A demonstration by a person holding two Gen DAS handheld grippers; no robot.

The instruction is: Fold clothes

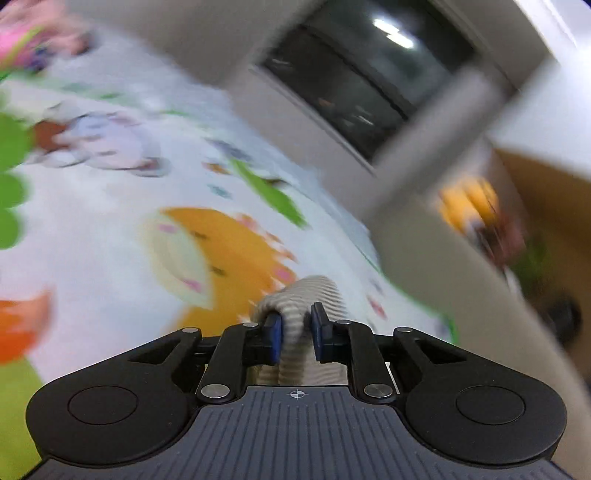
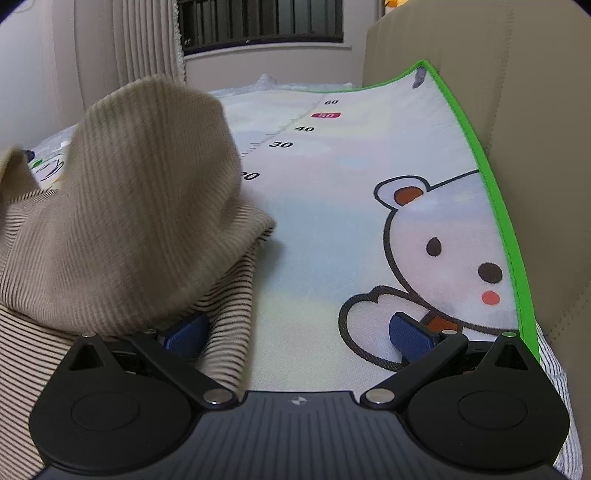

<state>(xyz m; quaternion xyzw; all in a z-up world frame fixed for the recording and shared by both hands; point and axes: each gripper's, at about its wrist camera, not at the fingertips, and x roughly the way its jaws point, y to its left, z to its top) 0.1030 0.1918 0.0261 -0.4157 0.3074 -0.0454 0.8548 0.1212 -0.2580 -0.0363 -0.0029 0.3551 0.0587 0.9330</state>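
A beige ribbed garment (image 2: pixel 140 206) with thin dark stripes lies on the cartoon play mat (image 2: pixel 332 206) at the left of the right wrist view, one part of it lifted and arched. My right gripper (image 2: pixel 299 332) is open, its left pad (image 2: pixel 184 334) tucked against the striped fabric edge and its right pad (image 2: pixel 410 338) over the mat. In the blurred left wrist view, my left gripper (image 1: pixel 296 328) is shut on a bunched fold of the same striped garment (image 1: pixel 295 306), held above the mat (image 1: pixel 147 206).
A beige sofa back (image 2: pixel 517 129) rises along the mat's green right edge. Curtains (image 2: pixel 140 40) and a dark window (image 2: pixel 258 22) stand behind. The left wrist view shows a grey wall with a dark window (image 1: pixel 362 81) and yellow toys (image 1: pixel 472 206) at the right.
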